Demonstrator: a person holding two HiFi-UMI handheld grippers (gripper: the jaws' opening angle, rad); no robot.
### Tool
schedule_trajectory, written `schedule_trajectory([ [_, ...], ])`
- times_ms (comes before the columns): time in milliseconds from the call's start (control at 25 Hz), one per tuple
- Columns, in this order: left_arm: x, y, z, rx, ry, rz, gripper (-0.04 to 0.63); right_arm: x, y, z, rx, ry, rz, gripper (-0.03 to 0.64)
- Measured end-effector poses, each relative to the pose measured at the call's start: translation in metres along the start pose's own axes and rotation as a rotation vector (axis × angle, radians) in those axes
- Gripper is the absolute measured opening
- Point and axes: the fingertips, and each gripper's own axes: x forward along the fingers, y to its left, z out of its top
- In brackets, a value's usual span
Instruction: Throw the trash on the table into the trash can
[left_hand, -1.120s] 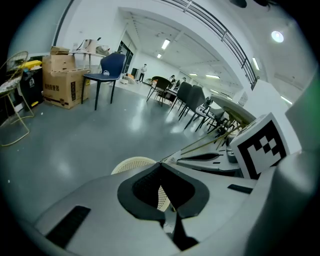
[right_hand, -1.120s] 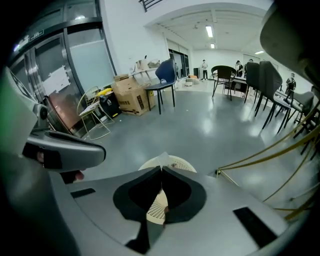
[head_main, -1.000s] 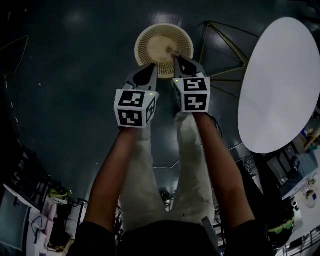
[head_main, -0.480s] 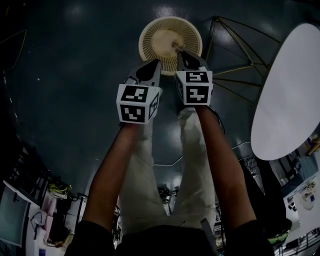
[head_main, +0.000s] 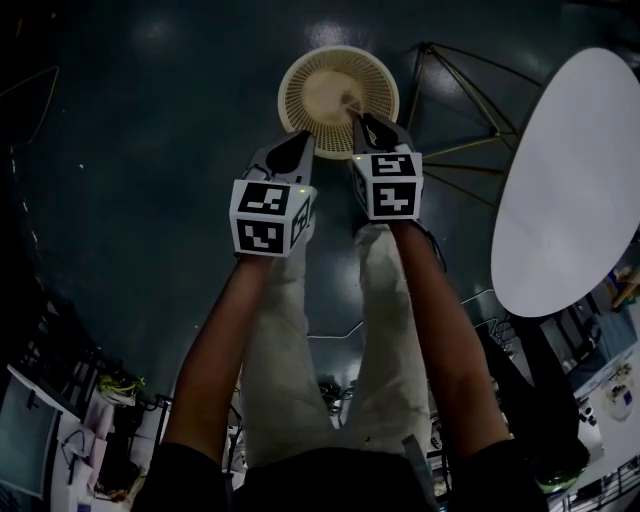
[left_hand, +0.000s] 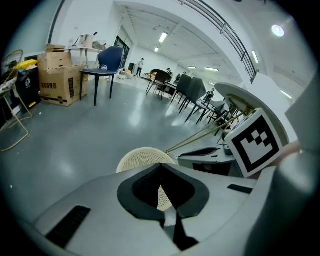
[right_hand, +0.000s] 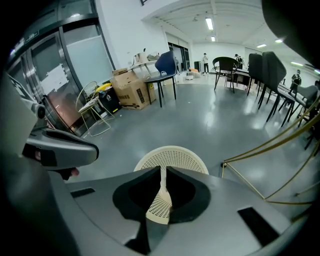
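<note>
A cream perforated trash can (head_main: 338, 92) stands on the dark floor, seen from above in the head view. My left gripper (head_main: 303, 142) hovers just short of its near rim, jaws shut and empty. My right gripper (head_main: 357, 118) reaches over the rim's near right side, jaws shut, and I see nothing between them. The trash can shows beyond the closed tips in the left gripper view (left_hand: 141, 157) and in the right gripper view (right_hand: 172, 157). No trash is visible in either grip. The white oval table (head_main: 565, 180) lies to the right, and its visible top is bare.
Gold wire table legs (head_main: 452, 95) spread across the floor right of the trash can. Cardboard boxes (left_hand: 57, 80) and a blue chair (left_hand: 106, 60) stand far back. A wire rack (right_hand: 92, 110) sits by the glass wall. The person's legs are below the grippers.
The head view has swung slightly, so the trash can and table sit a little further right. Both grippers stay at the can's near rim with jaws unchanged.
</note>
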Motion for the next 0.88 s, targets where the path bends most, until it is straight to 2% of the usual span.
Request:
schedule_trajectory([
  [400, -0.015, -0.001, 0.009, -0.007, -0.010, 0.017, 0.008, -0.017, 0.011, 0.006, -0.022, -0.001, 0.024, 0.025],
  [680, -0.071, -0.033, 0.051, -0.001, -0.038, 0.009, 0.008, -0.101, 0.029, 0.041, -0.030, -0.048, 0.030, 0.025],
  [880, -0.103, -0.054, 0.085, 0.037, -0.064, 0.007, 0.008, -0.151, 0.038, 0.070, -0.044, -0.083, 0.044, 0.025],
])
